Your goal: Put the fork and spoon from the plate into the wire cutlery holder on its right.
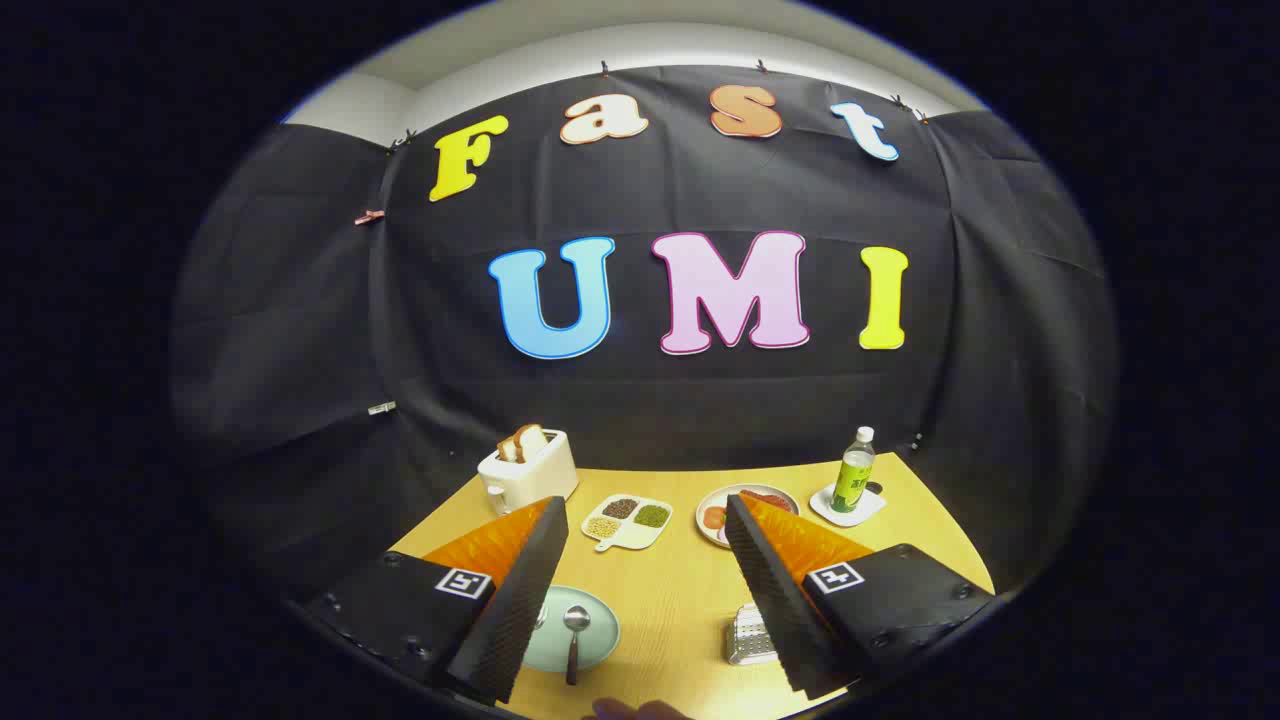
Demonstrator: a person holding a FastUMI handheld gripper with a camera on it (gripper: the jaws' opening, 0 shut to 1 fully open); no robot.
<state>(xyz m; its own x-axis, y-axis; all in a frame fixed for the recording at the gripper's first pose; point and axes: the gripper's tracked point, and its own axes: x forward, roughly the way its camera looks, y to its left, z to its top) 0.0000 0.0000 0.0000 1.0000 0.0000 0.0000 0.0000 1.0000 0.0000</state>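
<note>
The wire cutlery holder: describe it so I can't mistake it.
On the yellow table, look between the open tongs, close to the right finger. The wire cutlery holder is the small silvery mesh basket there, right of the pale green plate holding the spoon.

The bench (690, 600) is a warm yellow wood tone with faint grain. The plate (598, 640) is pale mint green, and the spoon (574, 630) on it is dark, shiny metal. The wire cutlery holder (750, 636) looks silvery, though it is partly hidden. The gripper (645, 590), held wide apart, has black fingers (520, 610) with ribbed pads and orange backs, each bearing a black-and-white square marker. The toaster (528, 472) is cream white. The bottle (854, 472) is green with a white cap. The divided dish (628, 520) is white, holding brown, beige and green fillings.
</note>
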